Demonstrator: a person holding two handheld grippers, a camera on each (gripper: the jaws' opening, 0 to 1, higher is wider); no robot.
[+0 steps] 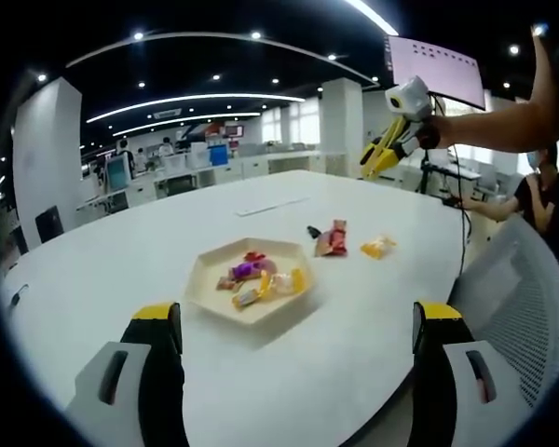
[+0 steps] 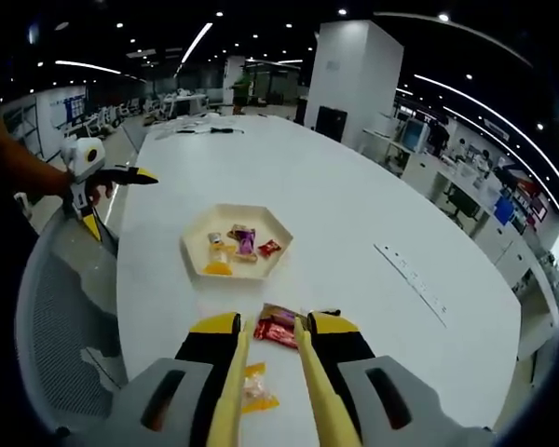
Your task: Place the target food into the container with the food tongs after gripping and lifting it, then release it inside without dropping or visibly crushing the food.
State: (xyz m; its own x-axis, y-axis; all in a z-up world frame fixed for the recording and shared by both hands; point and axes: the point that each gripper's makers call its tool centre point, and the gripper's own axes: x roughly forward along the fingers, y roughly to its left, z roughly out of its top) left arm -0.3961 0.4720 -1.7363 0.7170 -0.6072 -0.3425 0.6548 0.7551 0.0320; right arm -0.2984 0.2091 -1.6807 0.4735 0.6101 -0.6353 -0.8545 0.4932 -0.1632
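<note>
1. Nearest the right gripper view's camera: right gripper [image 2: 270,363], clenched on a pair of yellow tongs [image 2: 231,400] whose two arms run forward between the jaws, their tips a little apart.
2. Just beyond the tong tips: a red-brown wrapped snack [image 2: 278,327] on the white table [image 2: 354,214]; below it, between the tong arms, a yellow wrapped candy [image 2: 256,388].
3. Farther ahead of the jaws: a cream hexagonal tray [image 2: 197,268] holding several wrapped candies [image 2: 238,244].
4. Left gripper [image 1: 293,331] released, jaws spread wide apart, nothing between them; seen also in the right gripper view at far left [image 2: 101,191], above a mesh chair [image 2: 61,317].
5. Straight ahead between the left jaws: the tray [image 1: 210,296]; beyond it, toward the right jaw, the red-brown snack [image 1: 334,239] and yellow candy [image 1: 378,247] lying close together.
6. High and right of the left jaws: the right gripper [image 1: 384,154] with the tongs [image 1: 378,160], held above the table [image 1: 121,251].
</note>
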